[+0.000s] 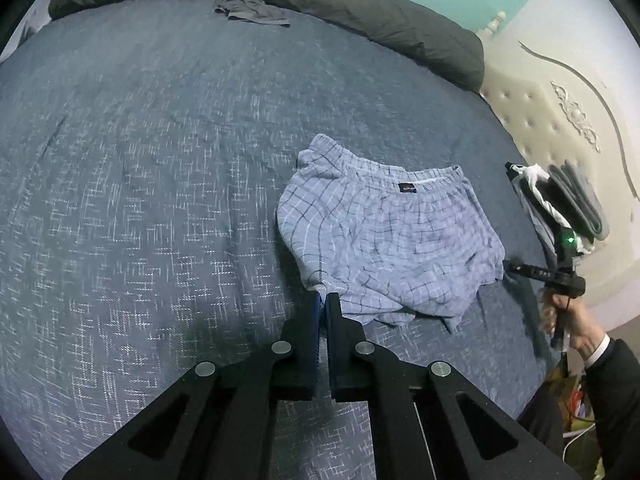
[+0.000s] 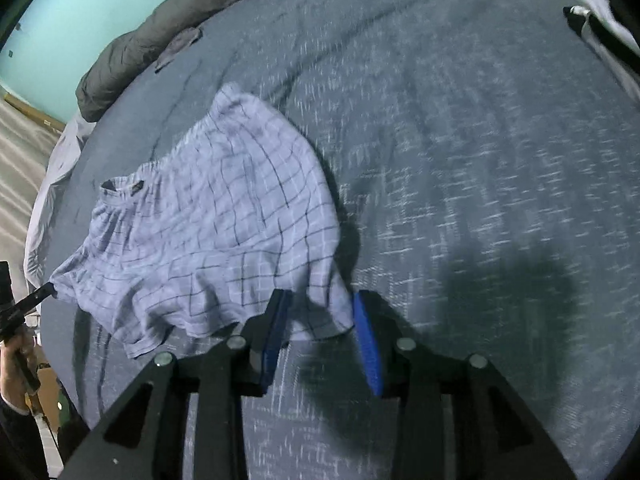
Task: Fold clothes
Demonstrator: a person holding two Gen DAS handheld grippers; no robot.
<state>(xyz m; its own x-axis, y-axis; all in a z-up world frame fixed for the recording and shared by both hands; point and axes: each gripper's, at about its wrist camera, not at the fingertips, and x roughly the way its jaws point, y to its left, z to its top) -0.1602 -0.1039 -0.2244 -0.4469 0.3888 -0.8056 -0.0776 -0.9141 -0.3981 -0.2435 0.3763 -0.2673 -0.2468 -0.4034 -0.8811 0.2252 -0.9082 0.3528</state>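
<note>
Pinching one hem corner of the checked shorts (image 1: pixel 384 236) on the bed (image 1: pixel 140 200).
Left claw (image 1: pixel 323 300) is clamped on that corner; right claw (image 2: pixel 320 312) gapes wide around the other hem corner. Pulling one-sided could bunch the fabric.

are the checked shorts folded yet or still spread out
Spread out, not folded: the shorts lie open on the bed, waistband and both legs showing. The left gripper pinches one hem corner; the right gripper is open at the other.
</note>
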